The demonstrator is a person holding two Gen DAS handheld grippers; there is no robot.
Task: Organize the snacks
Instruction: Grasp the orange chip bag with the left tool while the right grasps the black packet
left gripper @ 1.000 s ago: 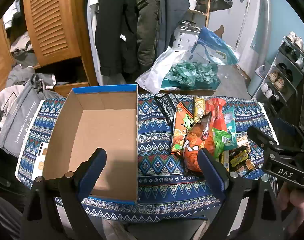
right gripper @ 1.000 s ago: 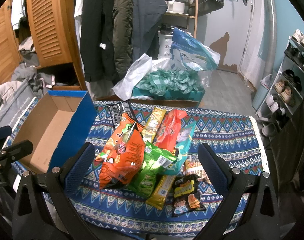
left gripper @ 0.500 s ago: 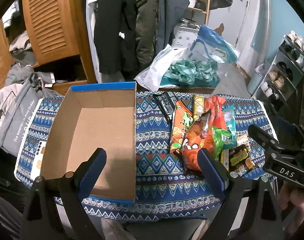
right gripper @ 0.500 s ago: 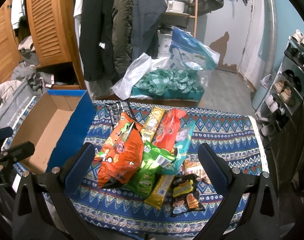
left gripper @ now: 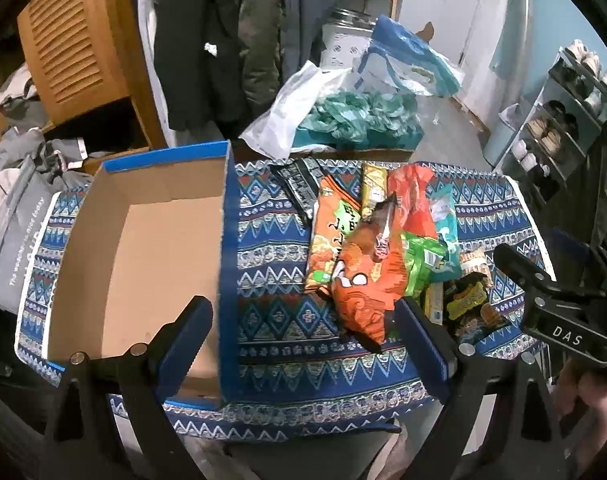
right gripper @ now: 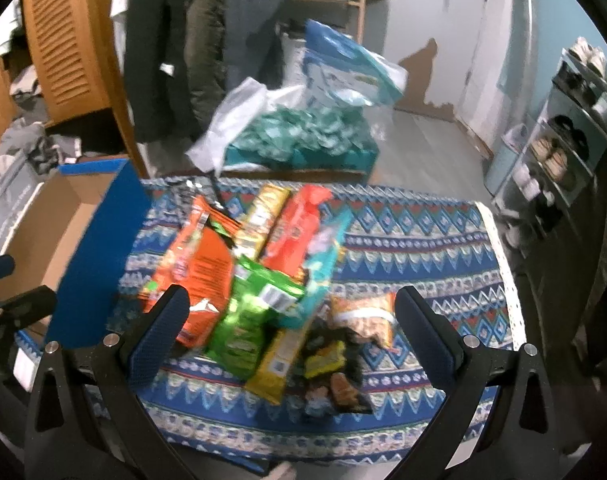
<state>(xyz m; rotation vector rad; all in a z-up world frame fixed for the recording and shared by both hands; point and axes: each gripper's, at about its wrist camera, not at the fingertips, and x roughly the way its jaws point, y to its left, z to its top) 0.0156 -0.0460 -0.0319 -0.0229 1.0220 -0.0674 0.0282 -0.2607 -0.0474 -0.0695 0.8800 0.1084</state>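
Above snack pile (right gripper: 259, 280) — right claw (right gripper: 299, 332) spread, empty.

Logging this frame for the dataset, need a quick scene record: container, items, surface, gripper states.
container: cardboard box, open top, nothing visible inside
items: snack packets piled on the cloth to the right of the box, none in it
surface: patterned cloth
left gripper: open, holding nothing
right gripper: open, over the pile, holding nothing

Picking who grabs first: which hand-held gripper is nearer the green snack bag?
Right. The right hand-held gripper hangs open directly over the green snack bag; the left hand-held gripper sits beside the cardboard box.
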